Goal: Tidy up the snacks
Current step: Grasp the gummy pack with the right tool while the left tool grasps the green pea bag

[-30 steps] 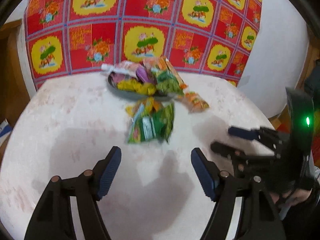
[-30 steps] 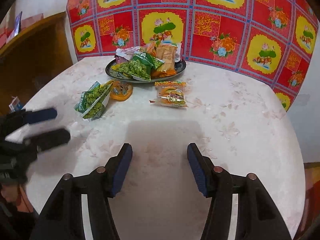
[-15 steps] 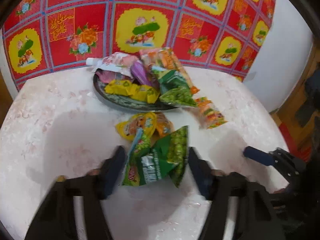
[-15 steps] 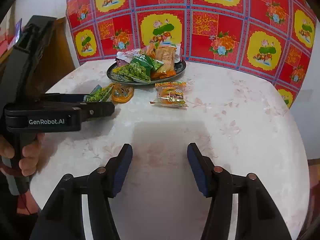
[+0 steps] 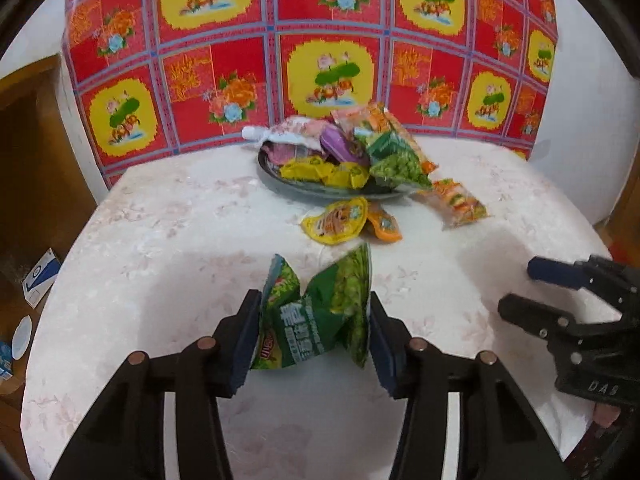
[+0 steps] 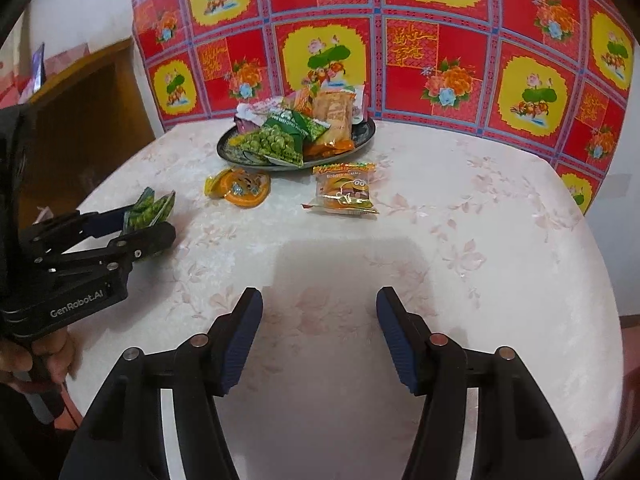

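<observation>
The green pea packet [image 5: 320,312] is pinched between the blue pads of the left tongs [image 5: 312,336], low in the centre of the left wrist frame, its sides crumpled inward by the jaws that have just been closing. The right tongs [image 6: 319,336] are held released over the bare pale surface [image 6: 460,248]. The plate [image 6: 366,136] piled with snacks is seen in the upper centre.

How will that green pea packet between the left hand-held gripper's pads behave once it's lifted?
Probably floppy: the green pea packet is already creased and buckled between the left hand-held gripper pads. Likely light, a thin pouch. Its glossy film may slip, so keep the squeeze firm.
</observation>
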Demonstrator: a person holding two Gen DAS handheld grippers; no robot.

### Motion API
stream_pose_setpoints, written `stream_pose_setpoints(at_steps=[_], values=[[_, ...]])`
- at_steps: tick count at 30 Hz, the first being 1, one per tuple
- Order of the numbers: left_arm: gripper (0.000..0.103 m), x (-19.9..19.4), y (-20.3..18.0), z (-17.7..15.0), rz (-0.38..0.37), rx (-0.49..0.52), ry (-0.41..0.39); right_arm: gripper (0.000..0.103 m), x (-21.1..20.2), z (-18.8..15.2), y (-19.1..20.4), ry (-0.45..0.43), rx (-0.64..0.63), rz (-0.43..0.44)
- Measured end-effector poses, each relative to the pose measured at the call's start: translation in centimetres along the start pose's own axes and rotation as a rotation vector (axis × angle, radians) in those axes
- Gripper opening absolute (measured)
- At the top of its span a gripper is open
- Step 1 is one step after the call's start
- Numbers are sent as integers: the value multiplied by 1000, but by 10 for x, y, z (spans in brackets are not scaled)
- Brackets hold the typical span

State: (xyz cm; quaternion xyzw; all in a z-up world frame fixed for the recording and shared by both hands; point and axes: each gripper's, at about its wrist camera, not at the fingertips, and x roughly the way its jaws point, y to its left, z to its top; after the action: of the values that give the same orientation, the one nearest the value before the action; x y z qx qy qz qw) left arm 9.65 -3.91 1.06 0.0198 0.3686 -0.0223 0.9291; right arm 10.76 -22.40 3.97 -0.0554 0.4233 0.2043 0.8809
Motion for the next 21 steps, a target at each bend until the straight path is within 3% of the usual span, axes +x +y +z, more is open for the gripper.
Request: stream_pose_setpoints(at_steps=[3,5,6,7,8,11,17,20,21], values=[[53,2,5,0,-93,-6,14,61,0,13,-8,40,63,51],[53,3,6,2,-108,-23,20,61,-3,25,-17,27,103,95],[53,4,8,2,-123,-27,30,66,-3,34,-21,11,110,88],[54,4,8,3,-138,-23,33,78,-3,40,-21,2,100,69],[54,4,8,3,-156,-24,36,81,0,49,-19,-2,68,14],[54,5,18,6,-224,-79,36,82,14,72,-9,35,-40,-119],[54,4,27,7,-274,-130,32,82,55,87,-8,126,-77,-124],[54,4,29,7,-271,-144,30,67,72,85,-16,144,-27,-74],[54,4,29,7,-267,-147,30,56,72,85,-18,134,-14,-64]])
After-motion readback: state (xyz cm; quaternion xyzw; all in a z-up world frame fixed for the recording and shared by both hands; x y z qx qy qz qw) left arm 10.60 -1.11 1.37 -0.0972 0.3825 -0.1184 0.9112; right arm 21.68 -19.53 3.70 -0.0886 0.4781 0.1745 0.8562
